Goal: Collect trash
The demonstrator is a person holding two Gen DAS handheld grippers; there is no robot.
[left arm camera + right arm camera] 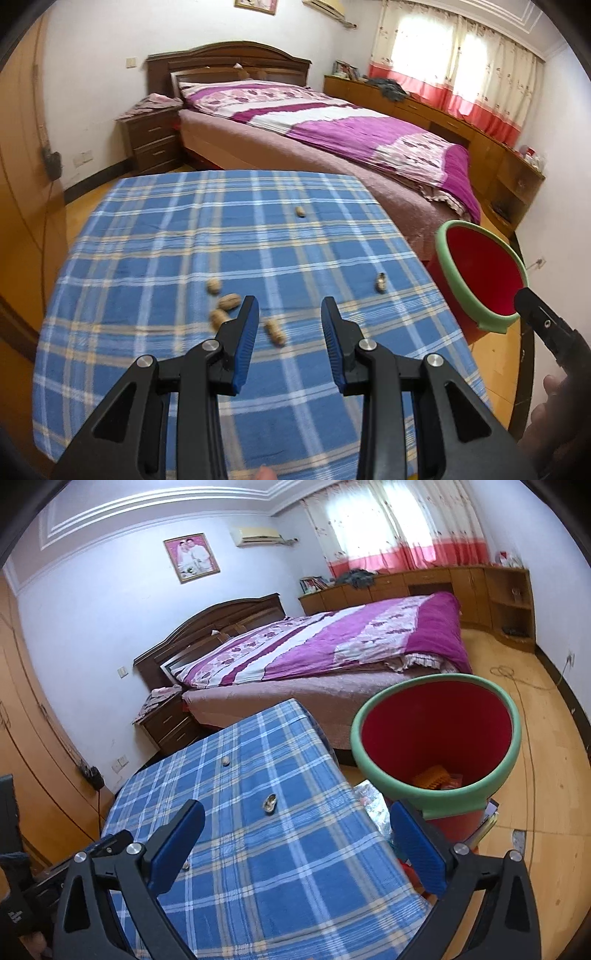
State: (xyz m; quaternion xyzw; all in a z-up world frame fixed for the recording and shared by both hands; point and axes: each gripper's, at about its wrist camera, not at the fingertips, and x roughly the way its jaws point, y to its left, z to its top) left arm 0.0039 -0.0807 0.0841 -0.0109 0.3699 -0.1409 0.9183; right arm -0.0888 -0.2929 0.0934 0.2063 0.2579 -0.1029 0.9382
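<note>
Pale tan peanut shells (229, 301), the trash here: lying scattered on the surface covered with a blue checked cloth (147, 258). Mostly gathering in a small group near the middle, with one more shell (275, 332) just beside this group, an opened half shell (380, 282) toward the right edge, and a single shell (300, 211) well apart at the far side. Lying loose and separate, so probably asking for one pick each.

Left fingers (247, 332): hovering over the group and pointing down and forward. Standing partly open, holding nothing between the blue pads, only showing cloth and a shell through the gap below. Seemingly set to this narrow gap for fitting such a small thing.

Right fingers (177, 845): standing spread very wide and gripping nothing. Hanging over the right edge of the surface, one finger above the cloth and the other in front of the bin.

Red plastic bin with a green rim (436, 797): standing just beside the right edge of the surface, mouth open upward, already containing something orange at the bottom. Apparently placed so close for making the carrying way short.

Judging from all this: collecting not yet finished, with several shells waiting, and the nearest shell under the left fingers looking like the next one to take.
</note>
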